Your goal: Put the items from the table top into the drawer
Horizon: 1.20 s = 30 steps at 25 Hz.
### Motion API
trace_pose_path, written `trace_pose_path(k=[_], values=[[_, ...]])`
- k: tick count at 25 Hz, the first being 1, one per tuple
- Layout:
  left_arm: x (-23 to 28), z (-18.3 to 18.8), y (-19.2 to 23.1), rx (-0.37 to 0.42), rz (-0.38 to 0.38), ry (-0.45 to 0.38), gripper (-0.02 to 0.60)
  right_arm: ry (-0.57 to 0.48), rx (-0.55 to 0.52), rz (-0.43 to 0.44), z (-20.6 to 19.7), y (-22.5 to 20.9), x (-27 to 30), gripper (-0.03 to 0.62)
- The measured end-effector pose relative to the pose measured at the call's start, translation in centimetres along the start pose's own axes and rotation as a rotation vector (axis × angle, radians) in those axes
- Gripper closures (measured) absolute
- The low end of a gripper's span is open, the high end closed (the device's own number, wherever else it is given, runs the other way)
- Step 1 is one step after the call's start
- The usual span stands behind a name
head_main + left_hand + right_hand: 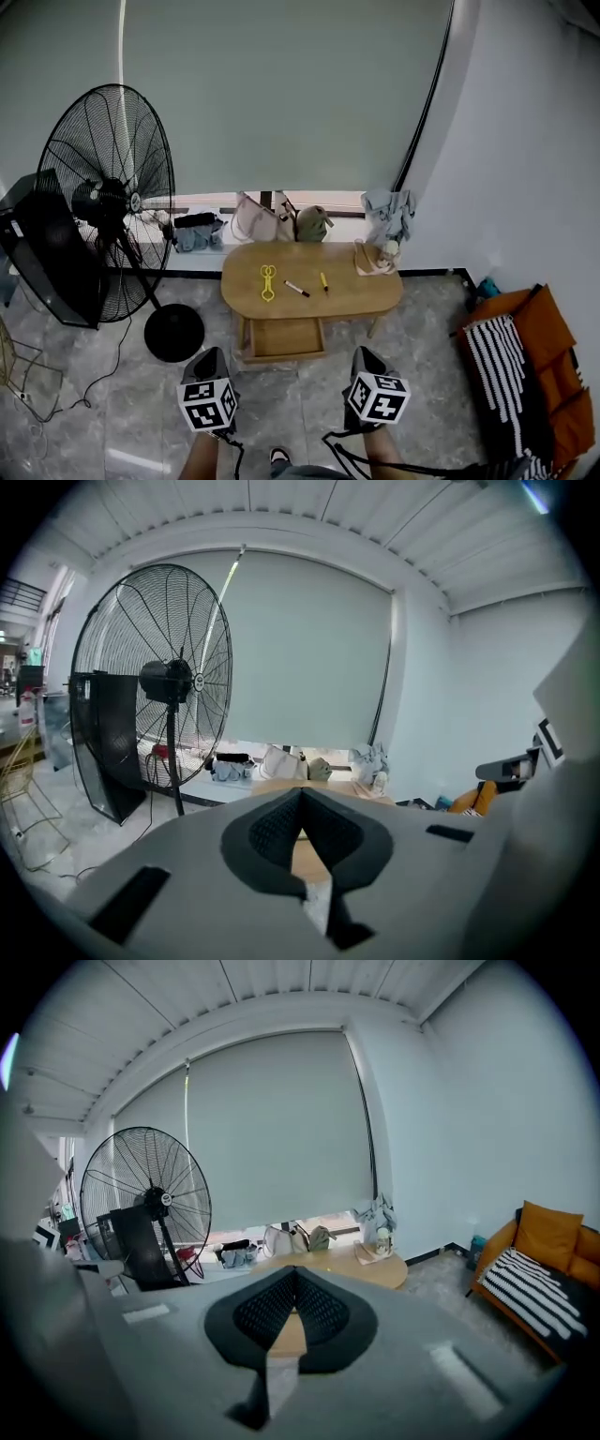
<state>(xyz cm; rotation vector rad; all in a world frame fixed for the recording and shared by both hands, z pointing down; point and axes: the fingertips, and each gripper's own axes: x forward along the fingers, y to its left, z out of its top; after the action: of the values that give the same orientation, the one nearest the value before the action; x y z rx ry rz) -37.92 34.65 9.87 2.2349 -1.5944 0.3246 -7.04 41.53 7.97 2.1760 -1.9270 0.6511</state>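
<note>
A low oval wooden table [356, 298] stands ahead with its drawer [286, 338] pulled open toward me. On the top lie yellow scissors [268, 280], a dark marker [297, 289] and a yellow pen [324, 281]. A light bag [372, 260] sits at its right end. My left gripper [210, 361] and right gripper [367, 357] hover well short of the table, over the floor, both shut with nothing between the jaws. In the left gripper view the left gripper [301, 795] points at the table [272, 787]; in the right gripper view the right gripper [294, 1274] does the same [375, 1267].
A big black floor fan [108, 202] with a round base [173, 332] stands left of the table. Bags [278, 220] and clothes line the window ledge behind. An orange chair with a striped cloth [514, 367] is at the right. Cables lie on the floor at left.
</note>
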Motion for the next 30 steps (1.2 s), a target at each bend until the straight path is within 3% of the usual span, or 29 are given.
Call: trace_pose_path(k=[10, 15, 22, 30], values=[[7.2, 2.0, -1.9, -0.001, 0.015, 0.008, 0.588, 0.016, -0.018, 0.019, 3.2, -3.1, 7.0, 0.588], [8.8, 1.0, -1.7, 0.035, 0.016, 0.063, 0.588, 0.041, -0.001, 0.018, 2.2, -2.9, 8.8, 0.589], [14.0, 2.6, -2.9, 0.087, -0.032, 0.081, 0.588, 0.070, 0.047, -0.028, 1.6, -5.1, 11.9, 0.588], [24.1, 7.4, -3.0, 0.124, -0.086, 0.080, 0.588, 0.045, 0.019, -0.074, 6.9, -5.8, 18.9, 0.588]])
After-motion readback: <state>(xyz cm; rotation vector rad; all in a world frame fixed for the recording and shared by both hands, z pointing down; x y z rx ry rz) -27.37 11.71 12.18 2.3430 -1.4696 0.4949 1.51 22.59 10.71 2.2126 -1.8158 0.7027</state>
